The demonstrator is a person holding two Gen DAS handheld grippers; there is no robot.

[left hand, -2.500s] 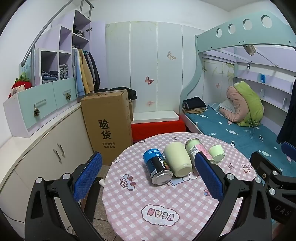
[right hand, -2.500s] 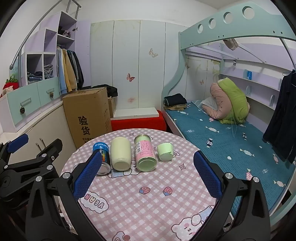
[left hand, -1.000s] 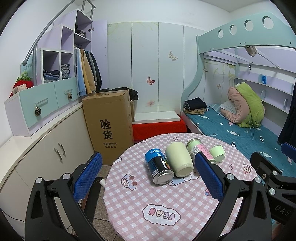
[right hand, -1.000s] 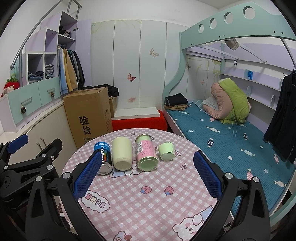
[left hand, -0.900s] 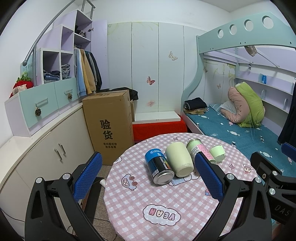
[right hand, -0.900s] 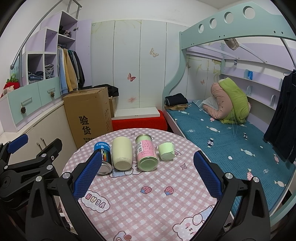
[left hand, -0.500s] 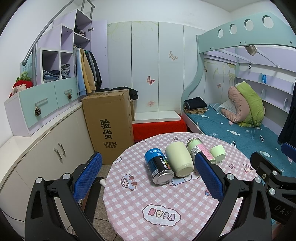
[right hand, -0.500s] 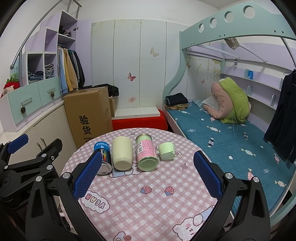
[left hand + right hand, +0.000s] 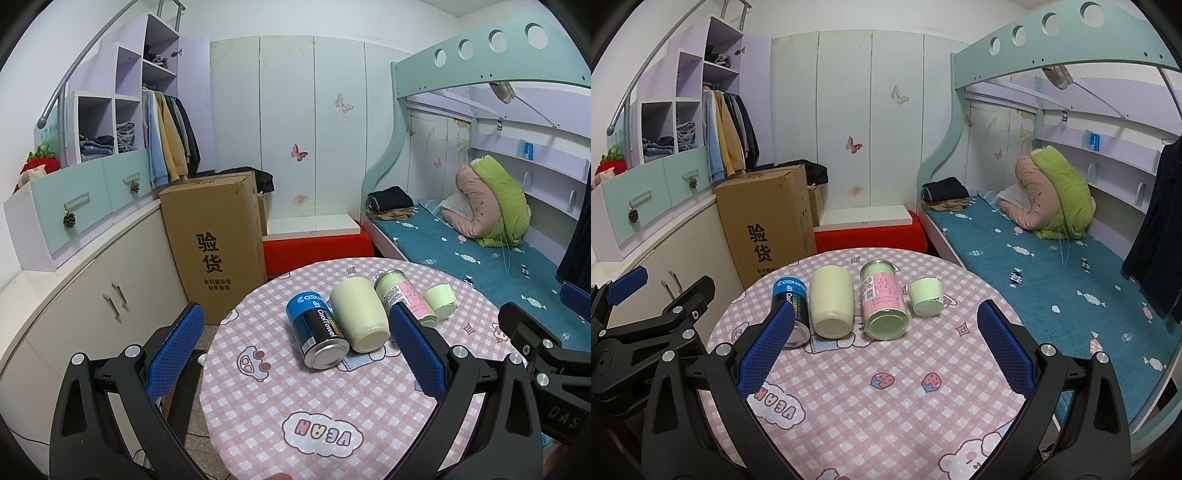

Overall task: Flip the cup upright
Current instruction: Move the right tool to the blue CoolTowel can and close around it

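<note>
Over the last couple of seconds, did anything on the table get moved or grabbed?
No visible change. The blue can, cream cup, pink-labelled can and small green cup all lie on their sides as before. The left gripper and right gripper remain open, back from them, holding nothing.

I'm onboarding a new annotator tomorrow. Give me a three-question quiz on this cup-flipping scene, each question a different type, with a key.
1. True or false: the small green cup stands upright on the round table.
2. Multiple choice: which item lies between the blue can and the pink-labelled can? A) a cream tumbler B) a glass bottle C) a red mug
3. Fill in: the left gripper and the right gripper are both ____, holding nothing.

Key: 1 false, it lies on its side. 2 A, the cream tumbler. 3 open.
</note>
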